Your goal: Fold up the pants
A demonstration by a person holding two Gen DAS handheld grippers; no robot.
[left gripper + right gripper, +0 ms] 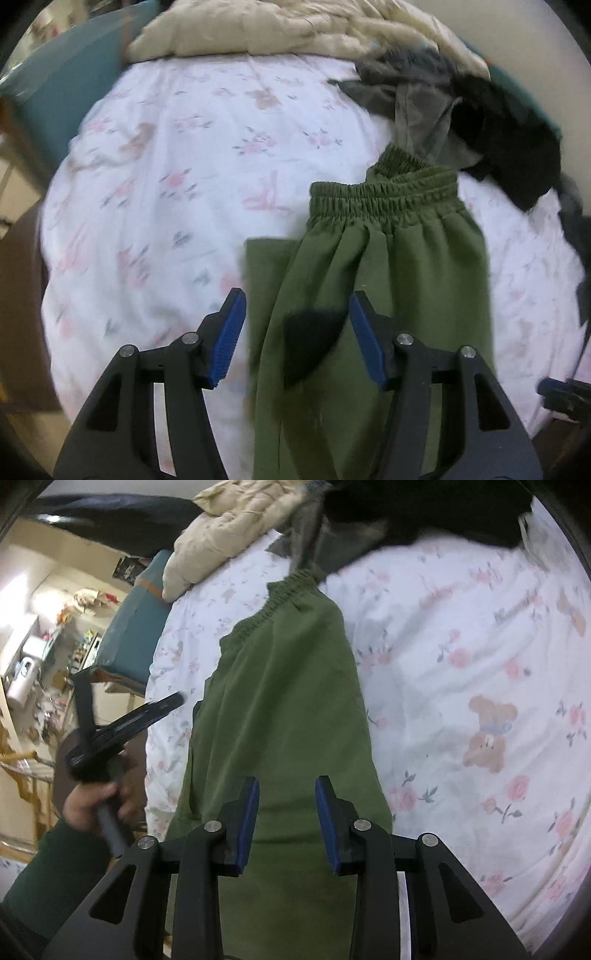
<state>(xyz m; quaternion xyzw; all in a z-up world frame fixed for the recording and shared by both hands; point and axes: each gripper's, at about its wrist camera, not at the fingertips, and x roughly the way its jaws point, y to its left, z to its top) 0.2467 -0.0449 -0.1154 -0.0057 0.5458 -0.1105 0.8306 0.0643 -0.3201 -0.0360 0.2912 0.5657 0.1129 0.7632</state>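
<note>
No readable writing is showing. Olive green pants [388, 277], elastic-waisted, are lying lengthwise on the floral bed [166, 184]; left tongs [297, 314] and right tongs [286, 805] are hovering released, gripping nothing.

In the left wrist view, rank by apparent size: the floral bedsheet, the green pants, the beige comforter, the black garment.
1. Floral bedsheet.
2. Green pants, enlarged by nearness.
3. Beige comforter, partly cut off.
4. Black garment.
The last two look close; ranking unsure.

Floral bedsheet [177, 155], beige quilt [280, 26], dark clothes pile [498, 122]
</note>
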